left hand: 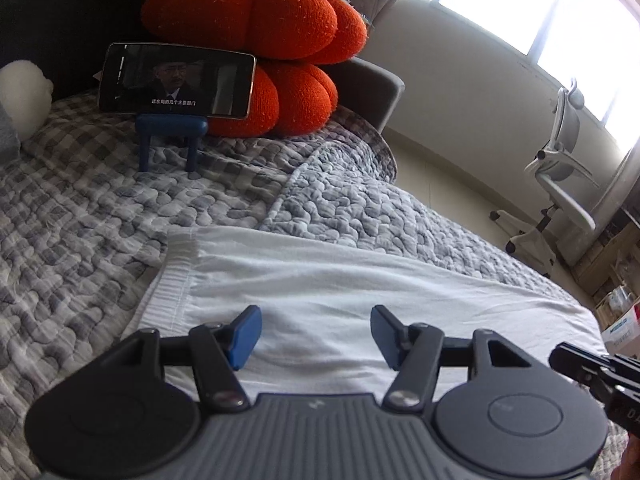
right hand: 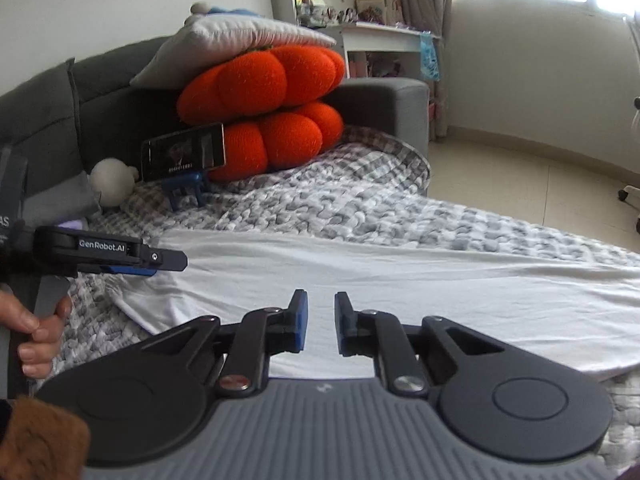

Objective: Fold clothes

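Note:
A white garment [left hand: 320, 280] lies flat on the grey checked quilt [left hand: 80, 220], its ribbed band [left hand: 172, 280] at the left end. My left gripper [left hand: 316, 336] hovers over the garment's near part, open, blue pads wide apart with nothing between them. In the right wrist view the same garment [right hand: 400, 280] stretches off to the right. My right gripper [right hand: 321, 320] is over its near edge, pads a narrow gap apart, with only cloth showing below the gap. The left gripper [right hand: 176, 261] shows side-on at the garment's left end, held by a hand [right hand: 36, 332]. The right gripper's tip [left hand: 580, 364] enters from the right.
A phone [left hand: 176, 80] on a blue stand [left hand: 168, 140] plays video in front of stacked orange cushions [left hand: 256, 12]. A white plush [left hand: 24, 92] sits at far left. Beyond the quilt's right edge are bare floor, an office chair [left hand: 560, 168] and boxes [left hand: 624, 320].

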`<action>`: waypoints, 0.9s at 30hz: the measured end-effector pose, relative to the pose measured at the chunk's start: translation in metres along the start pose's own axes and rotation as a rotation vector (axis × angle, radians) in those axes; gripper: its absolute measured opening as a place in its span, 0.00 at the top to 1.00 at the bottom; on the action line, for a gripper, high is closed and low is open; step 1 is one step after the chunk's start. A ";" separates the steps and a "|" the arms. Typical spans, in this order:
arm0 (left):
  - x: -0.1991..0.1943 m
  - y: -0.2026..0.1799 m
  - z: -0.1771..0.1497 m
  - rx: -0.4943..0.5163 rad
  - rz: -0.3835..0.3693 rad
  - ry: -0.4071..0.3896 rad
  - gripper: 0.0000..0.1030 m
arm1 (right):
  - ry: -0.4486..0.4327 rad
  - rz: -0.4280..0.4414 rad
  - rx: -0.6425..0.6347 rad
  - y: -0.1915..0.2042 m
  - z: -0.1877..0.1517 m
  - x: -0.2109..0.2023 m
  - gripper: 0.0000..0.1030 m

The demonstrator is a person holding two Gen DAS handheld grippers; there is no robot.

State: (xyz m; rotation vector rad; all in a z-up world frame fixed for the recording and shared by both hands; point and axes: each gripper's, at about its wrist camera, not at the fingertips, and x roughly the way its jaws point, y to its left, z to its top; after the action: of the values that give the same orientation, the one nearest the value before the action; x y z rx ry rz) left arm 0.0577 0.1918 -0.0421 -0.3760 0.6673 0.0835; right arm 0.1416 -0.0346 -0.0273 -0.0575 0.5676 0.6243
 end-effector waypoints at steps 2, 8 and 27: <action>0.004 0.000 0.001 0.004 0.011 0.009 0.41 | 0.037 -0.013 -0.015 0.005 -0.003 0.018 0.85; 0.016 -0.015 0.007 0.072 0.041 -0.002 0.40 | 0.020 -0.039 -0.041 0.016 -0.026 0.034 0.74; 0.052 -0.018 0.030 0.032 0.127 -0.021 0.39 | 0.013 -0.007 -0.059 0.024 -0.031 0.033 0.52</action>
State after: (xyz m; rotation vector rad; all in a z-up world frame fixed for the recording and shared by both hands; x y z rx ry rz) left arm 0.1197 0.1835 -0.0474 -0.3016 0.6706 0.1973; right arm 0.1351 -0.0045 -0.0675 -0.1187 0.5609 0.6343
